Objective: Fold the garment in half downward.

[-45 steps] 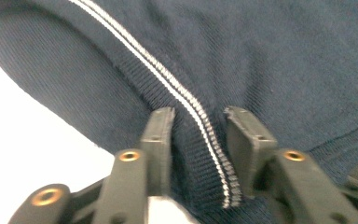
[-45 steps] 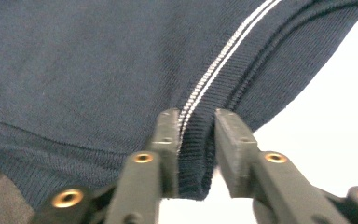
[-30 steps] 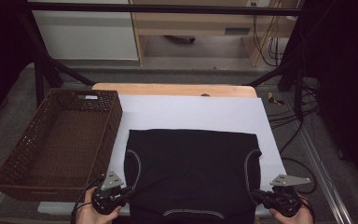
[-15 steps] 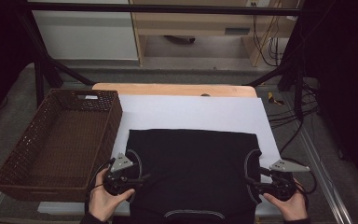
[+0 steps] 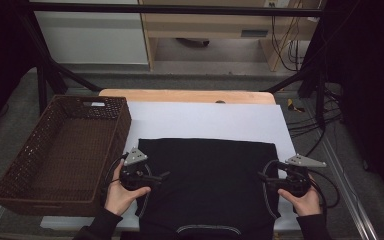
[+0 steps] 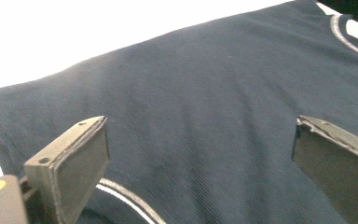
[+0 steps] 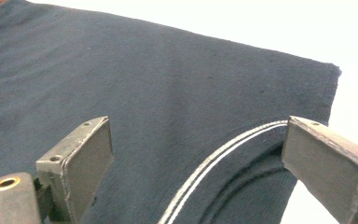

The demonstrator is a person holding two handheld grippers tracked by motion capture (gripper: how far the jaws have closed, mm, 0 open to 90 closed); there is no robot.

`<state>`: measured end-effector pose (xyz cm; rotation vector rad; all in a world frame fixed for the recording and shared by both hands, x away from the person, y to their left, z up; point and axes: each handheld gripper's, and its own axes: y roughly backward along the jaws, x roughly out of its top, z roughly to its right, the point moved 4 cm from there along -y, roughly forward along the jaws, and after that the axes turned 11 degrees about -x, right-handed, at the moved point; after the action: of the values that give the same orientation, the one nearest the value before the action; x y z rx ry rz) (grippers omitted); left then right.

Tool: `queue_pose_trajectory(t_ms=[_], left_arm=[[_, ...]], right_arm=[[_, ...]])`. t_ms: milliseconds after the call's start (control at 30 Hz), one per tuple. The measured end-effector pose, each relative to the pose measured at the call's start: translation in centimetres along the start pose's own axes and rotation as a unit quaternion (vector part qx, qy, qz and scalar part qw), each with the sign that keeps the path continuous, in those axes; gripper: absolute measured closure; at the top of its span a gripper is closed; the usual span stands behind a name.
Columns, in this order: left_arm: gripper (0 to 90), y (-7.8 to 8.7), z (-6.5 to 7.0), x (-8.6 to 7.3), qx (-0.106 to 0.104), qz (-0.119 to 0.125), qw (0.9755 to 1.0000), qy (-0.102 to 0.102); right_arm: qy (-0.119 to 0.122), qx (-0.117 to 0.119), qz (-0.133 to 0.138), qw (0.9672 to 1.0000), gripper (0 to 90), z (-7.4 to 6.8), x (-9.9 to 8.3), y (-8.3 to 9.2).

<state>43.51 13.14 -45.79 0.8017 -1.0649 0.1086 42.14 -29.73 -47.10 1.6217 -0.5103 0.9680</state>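
Two grippers are in use, one in each of the person's hands, both placed at the dark garment (image 5: 210, 187) that lies flat on the white sheet (image 5: 205, 122) covering the table.

Left gripper (image 5: 162, 176): it sits at the garment's left edge and points inward across the cloth. Its jaws stand wide and have just been opening. In the left gripper view the dark ribbed fabric lies beneath and beyond the gap (image 6: 200, 154), and neither jaw presses on it. A pale striped trim (image 6: 126, 198) runs on the garment just beside the near jaw.

Right gripper (image 5: 264, 176): it sits at the garment's right edge and points inward toward the left gripper. Its jaws also stand wide and have just been opening. In the right gripper view the fabric lies below the gap (image 7: 196, 154) with nothing pinched. A curved pale stripe (image 7: 223, 156) crosses the garment between the jaws, and the garment's far corner (image 7: 331, 70) lies flat against the white sheet.

Garment: it is spread smooth, its far hem straight, its near end at the table's near edge, where a pale neckline trim (image 5: 207, 228) shows.

Brown wicker basket (image 5: 15, 192): it stands well to the left of the garment, just beside the left hand (image 5: 122, 192).
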Motion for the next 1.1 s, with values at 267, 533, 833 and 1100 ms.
queue_pose_trajectory(t_ms=[267, 533, 833, 1100], left_arm=[[1.7, -1.5, -1.2, 1.2, 0.026, -0.009, 0.9995, -0.013], [2.8, -3.4, -2.7, 2.9, 0.03, -0.012, 0.9995, -0.006], [7.8, -5.6, -5.0, 4.2, 0.057, -0.027, 0.998, -0.003], [22.4, -7.0, -8.0, 4.0, 0.087, -0.006, 0.9961, 0.011]], right_arm=[[-0.003, 0.002, -0.003, 1.0, 8.0, 0.6, -0.1, -0.8], [0.003, -0.005, -0.011, 0.9999, 6.7, 1.2, -0.6, -1.2], [0.001, -0.011, -0.022, 0.9997, 6.6, 1.5, -1.0, -1.4], [0.0, -0.012, -0.024, 0.9996, 6.3, 1.5, -1.0, -1.4]])
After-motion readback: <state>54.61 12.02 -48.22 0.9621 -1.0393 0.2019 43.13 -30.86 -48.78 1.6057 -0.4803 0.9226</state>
